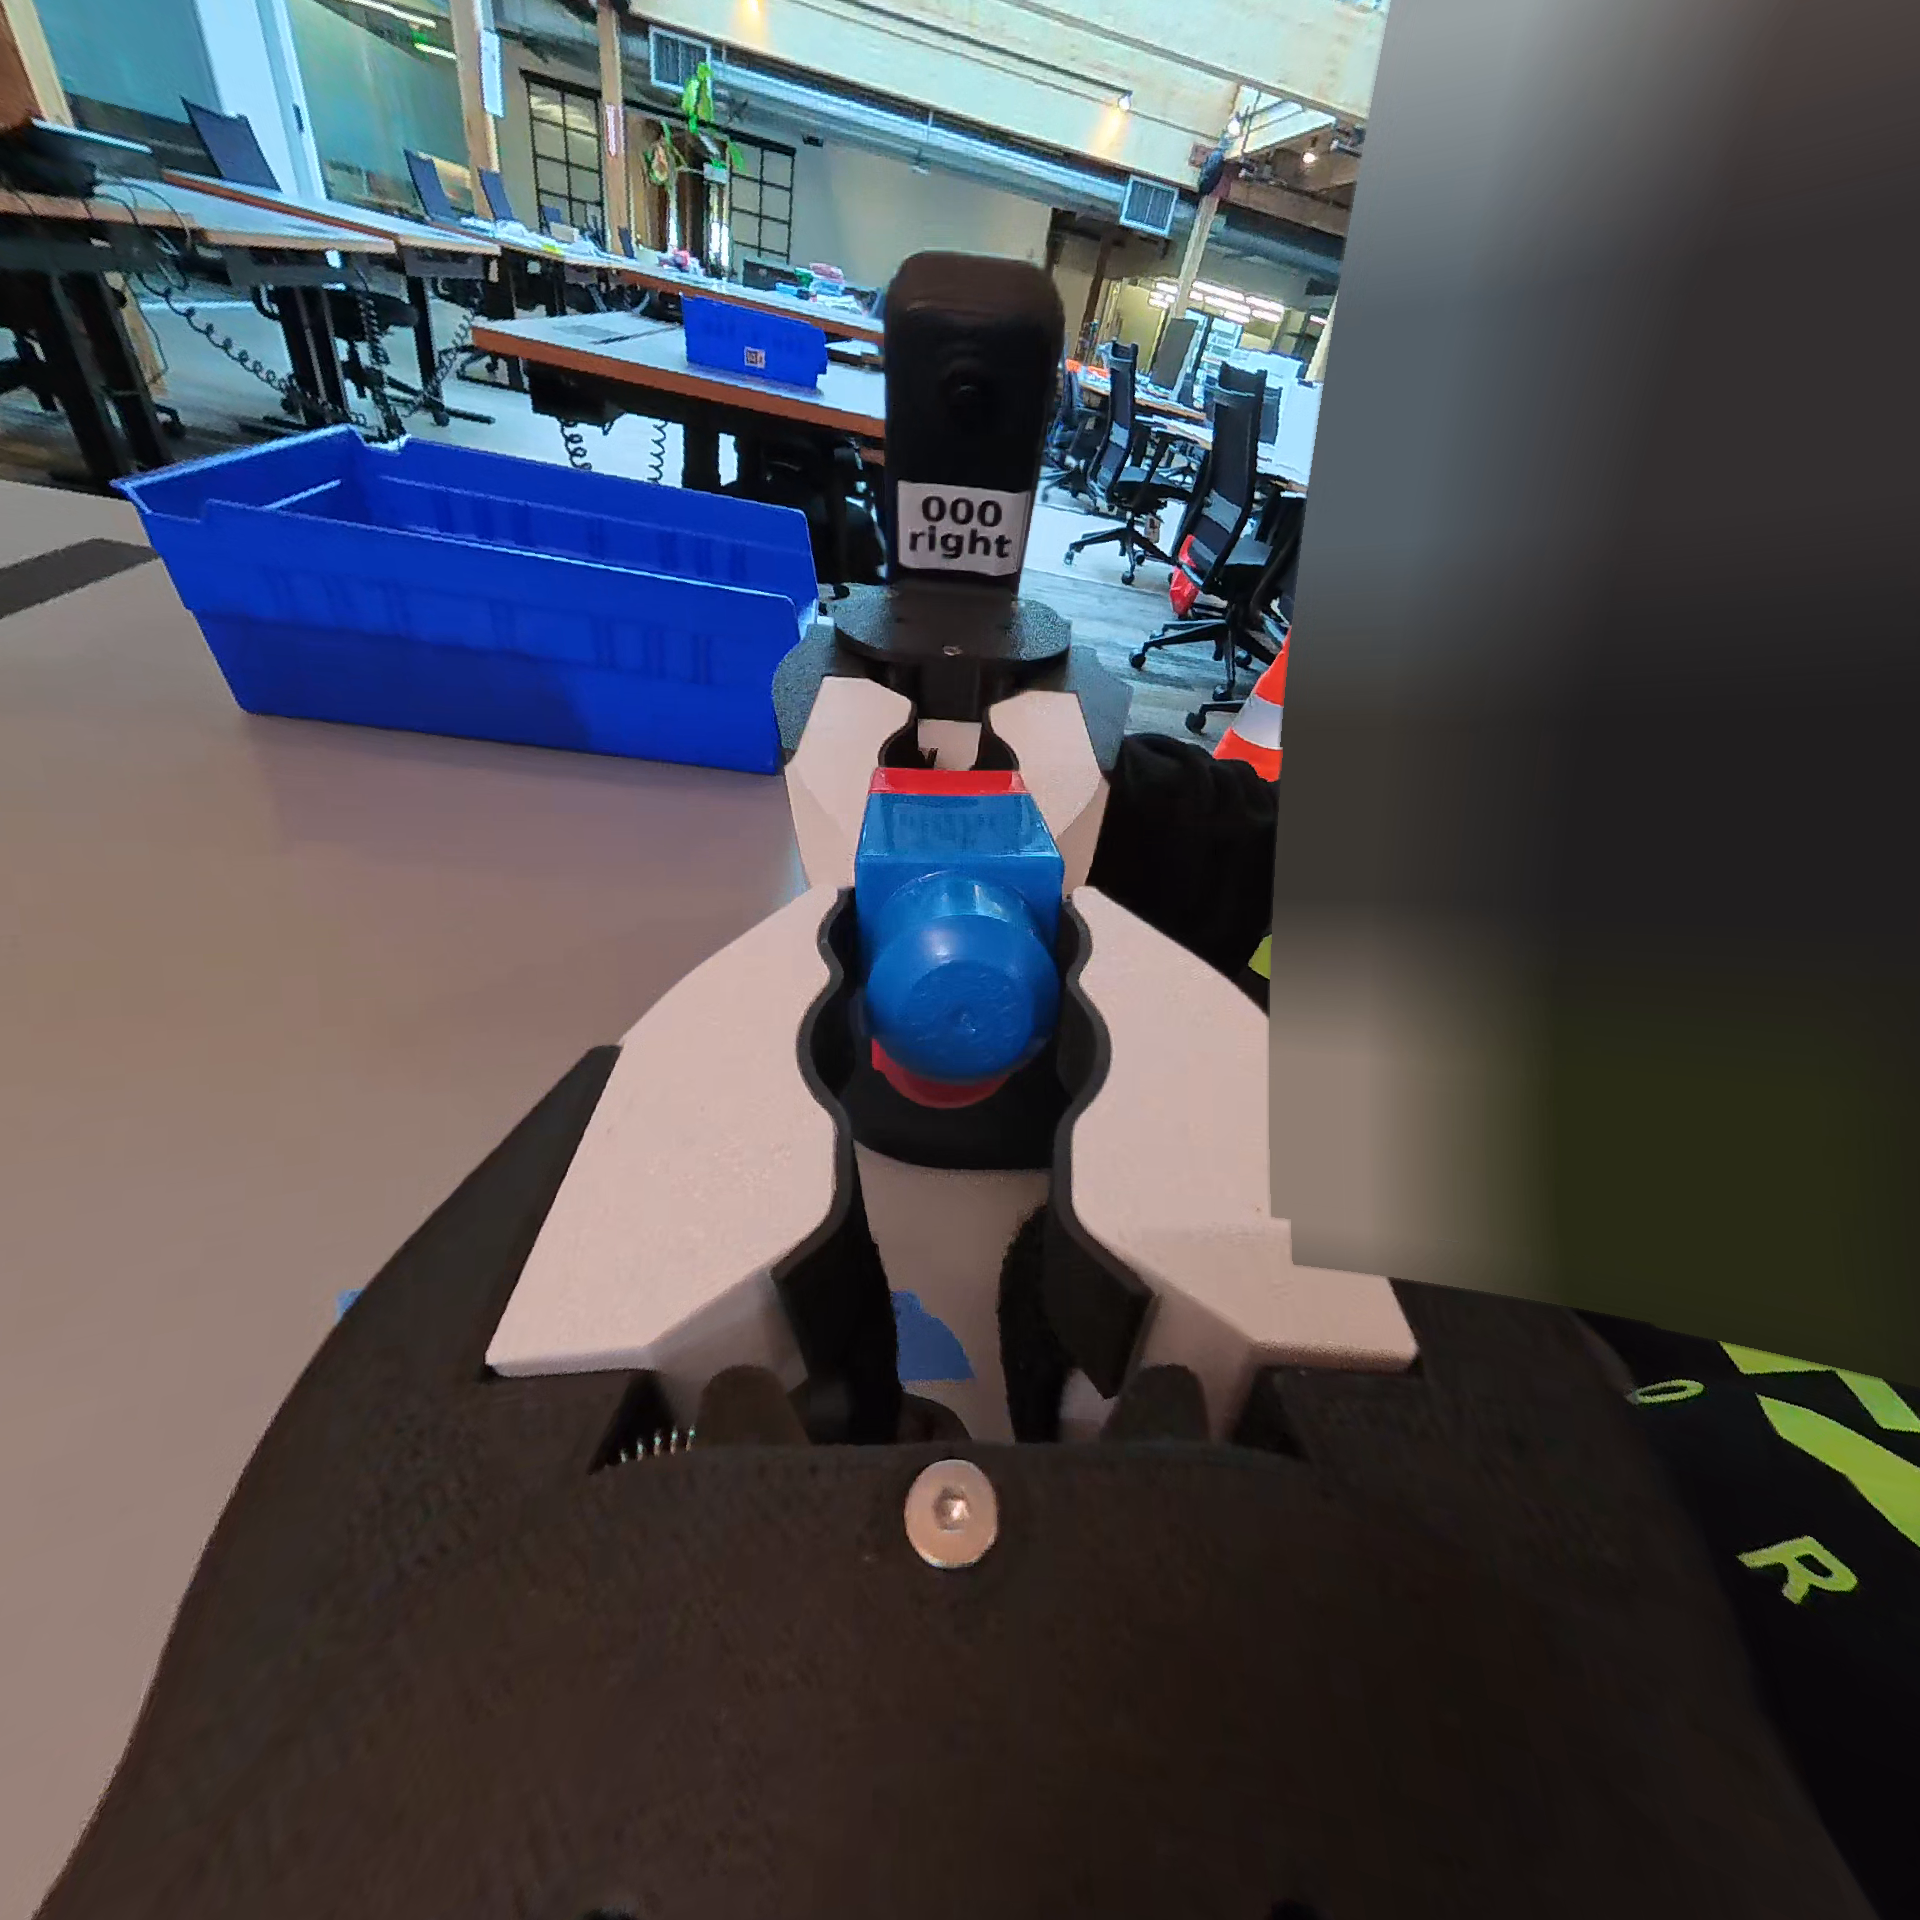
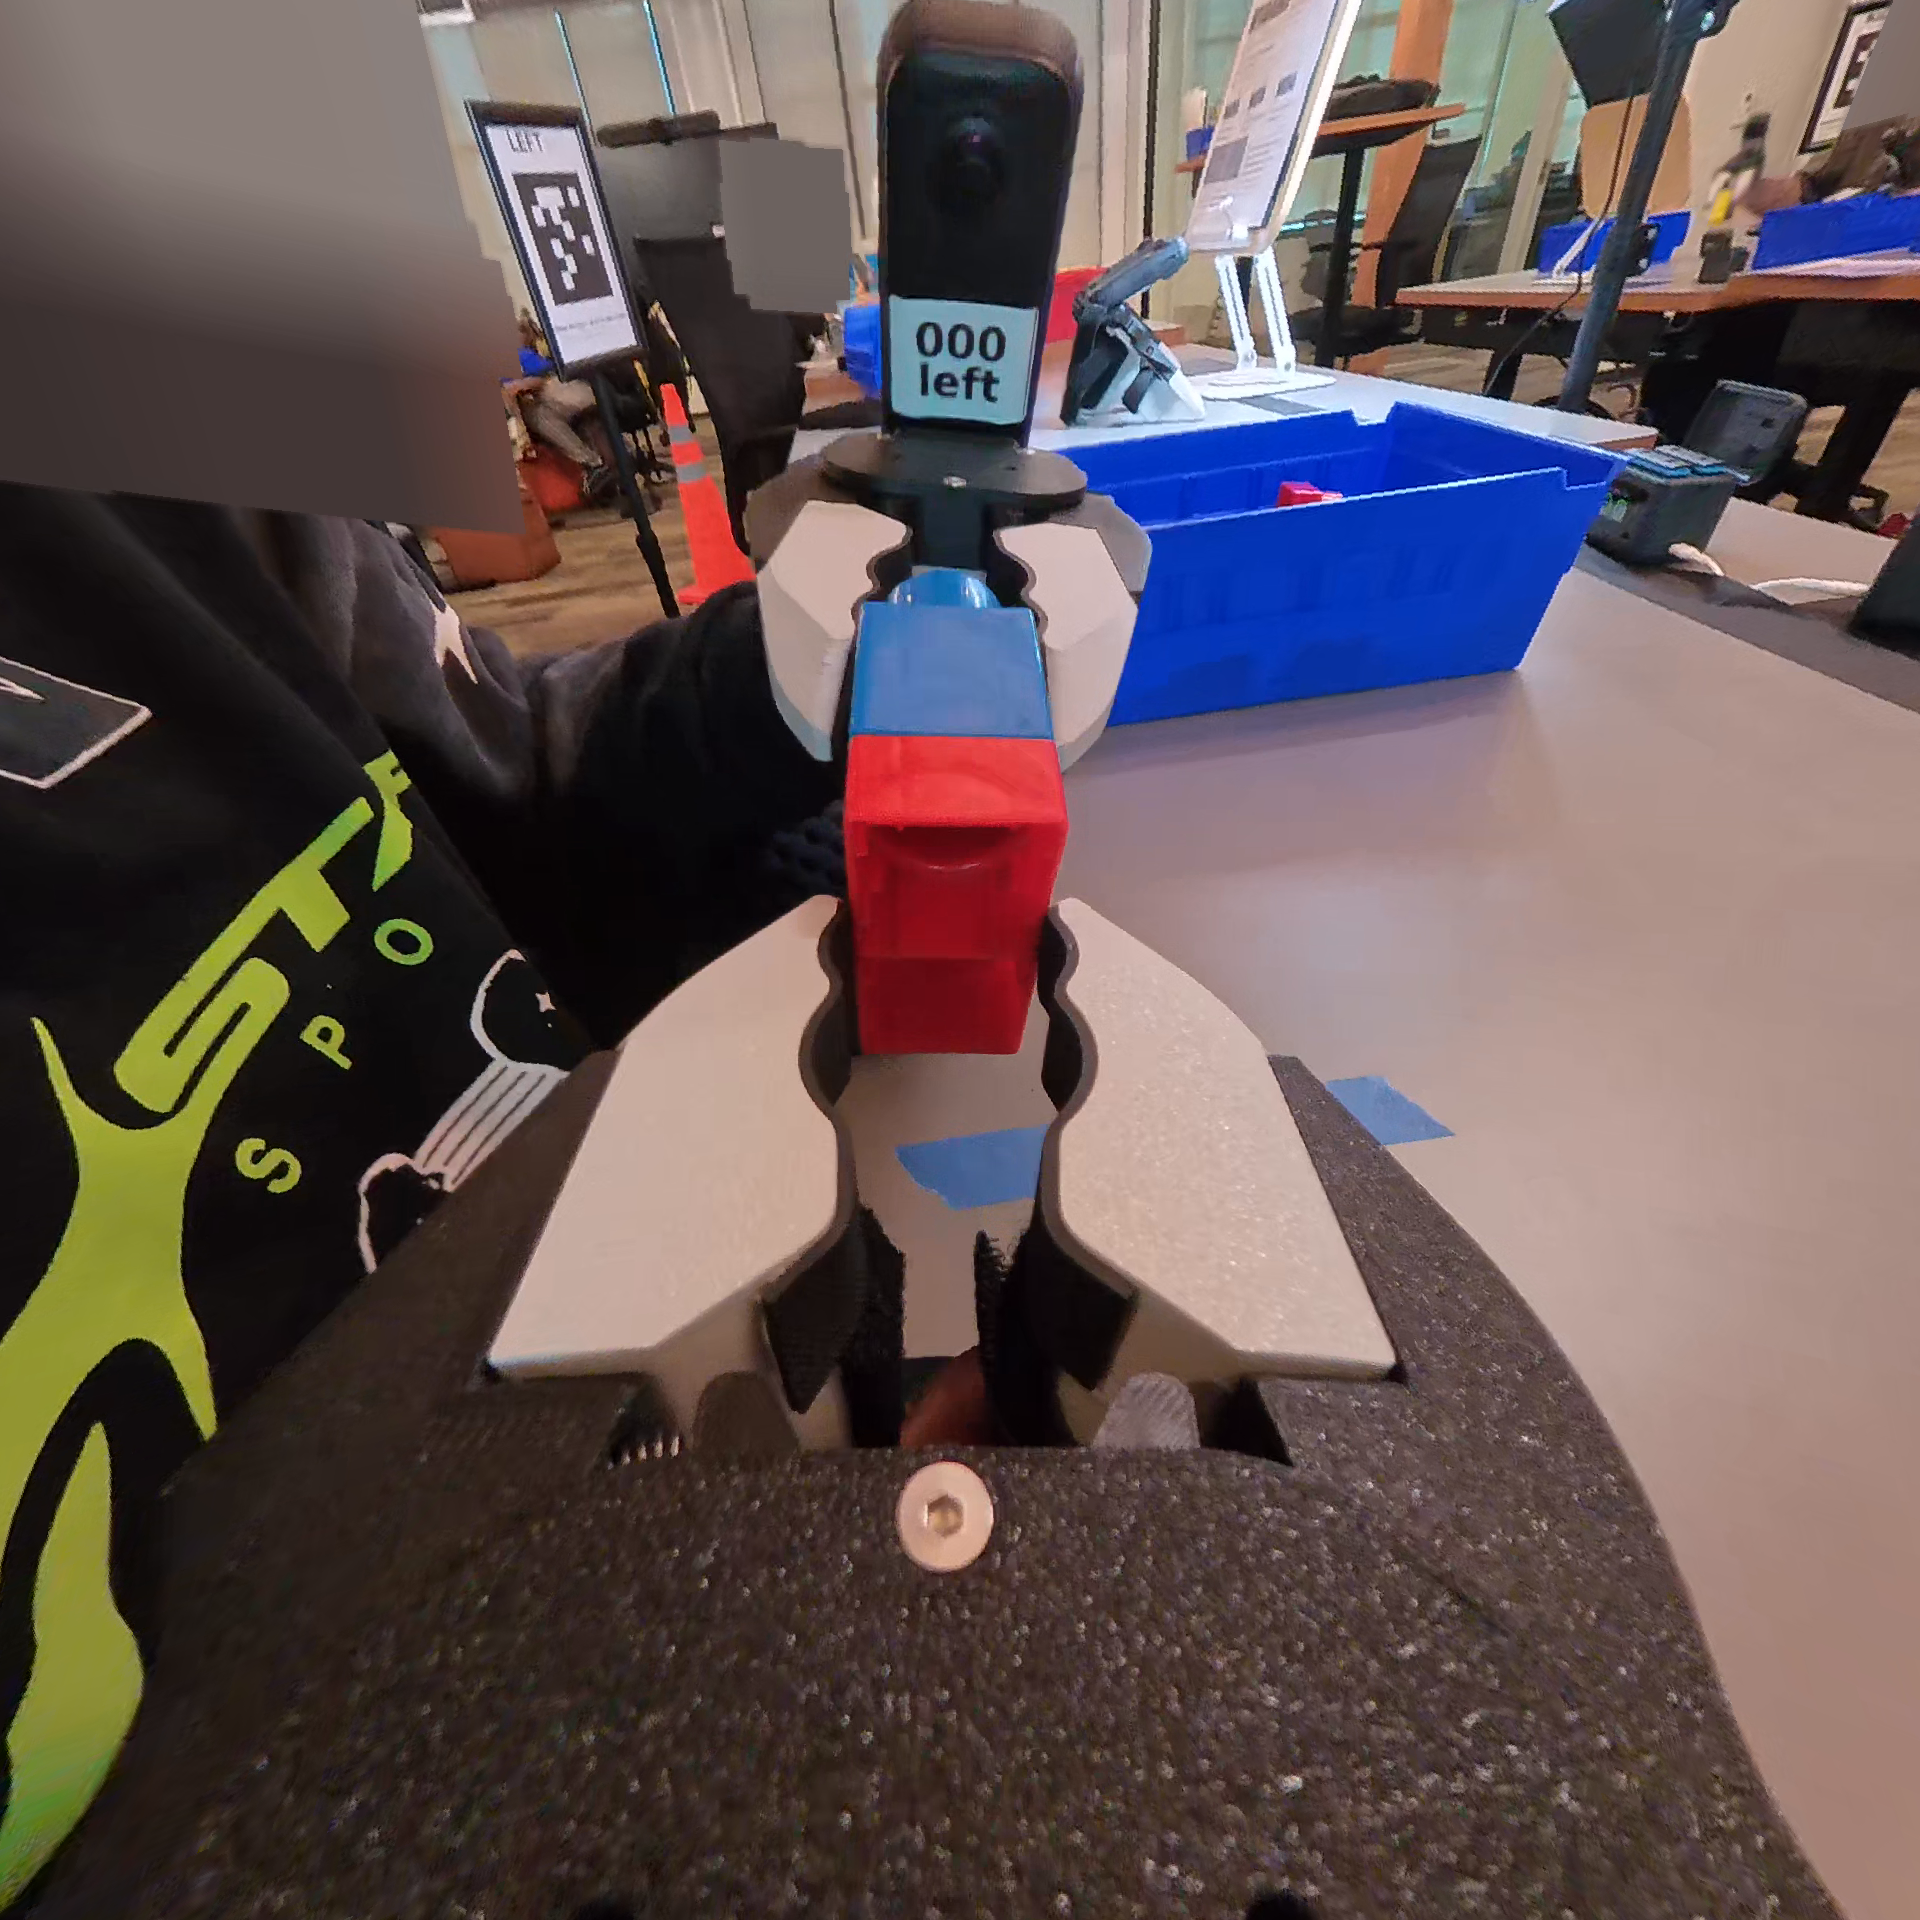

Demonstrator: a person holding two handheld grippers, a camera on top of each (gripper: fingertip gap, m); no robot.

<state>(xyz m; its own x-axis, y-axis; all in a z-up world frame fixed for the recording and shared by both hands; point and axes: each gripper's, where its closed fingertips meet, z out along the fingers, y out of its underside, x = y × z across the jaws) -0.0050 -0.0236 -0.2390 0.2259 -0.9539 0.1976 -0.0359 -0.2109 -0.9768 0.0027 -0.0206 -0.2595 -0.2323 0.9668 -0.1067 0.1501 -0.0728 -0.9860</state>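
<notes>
— Facing each other above the grey table [image 2: 1455,883], why do both grippers meet nose to nose?

— Each clamps one end of a joined pair: the left gripper [image 1: 958,935] has its fingers pressed on the blue block [image 1: 956,862], the right gripper [image 2: 945,977] on the red block [image 2: 951,883].

— And the pair sits where?

— Between them, off the surface, likely so either end can be pushed or pulled. A blue bin [image 2: 1351,582] stands toward the table's far edge.

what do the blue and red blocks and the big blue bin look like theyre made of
Blue block and red block: hard moulded plastic, glossy, judging by the sharp highlights and crisp edges. Blue bin: also rigid plastic, likely injection-moulded, with ribbed walls and a duller sheen.
</notes>
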